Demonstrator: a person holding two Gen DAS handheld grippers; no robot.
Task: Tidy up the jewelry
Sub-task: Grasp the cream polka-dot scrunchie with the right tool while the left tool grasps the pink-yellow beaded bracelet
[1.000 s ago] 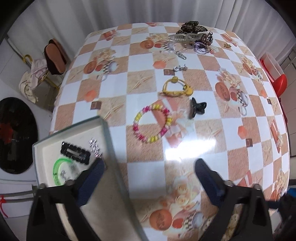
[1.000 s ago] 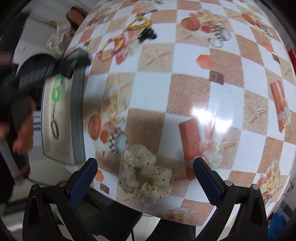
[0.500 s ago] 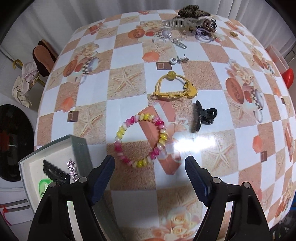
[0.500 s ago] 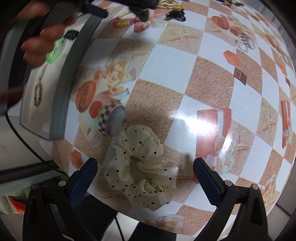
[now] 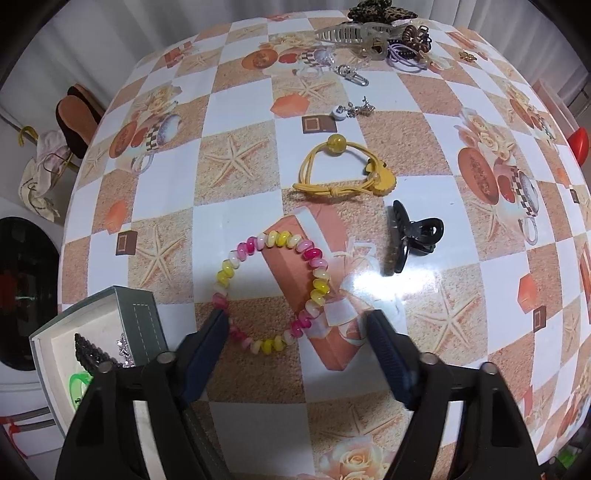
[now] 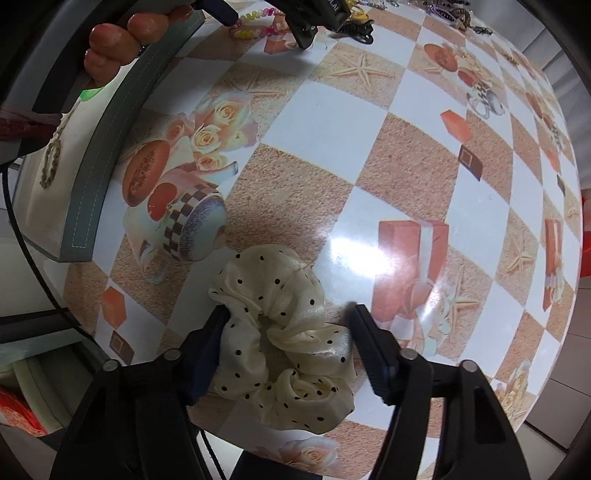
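Observation:
In the left wrist view my left gripper [image 5: 297, 325] is open, its fingers straddling the near part of a pink-and-yellow bead bracelet [image 5: 271, 291] lying on the table. The left finger touches the bracelet's near-left side. A grey jewelry box [image 5: 138, 325] with a black clip and a green ring stands at the left. In the right wrist view my right gripper [image 6: 290, 325] is open around a cream polka-dot scrunchie [image 6: 284, 343] near the table's front edge. The same box [image 6: 92, 177] lies at the left there.
Beyond the bracelet lie a yellow hair tie [image 5: 343, 171], a black claw clip [image 5: 412, 236], a small charm [image 5: 351, 110] and, at the far edge, a pile with a large beige claw clip [image 5: 354, 35]. A red stool [image 5: 576, 140] stands off the right side.
Both grippers have moved forward and lower: the left one onto the bead bracelet, the right one around the scrunchie. Both sets of jaws have narrowed.

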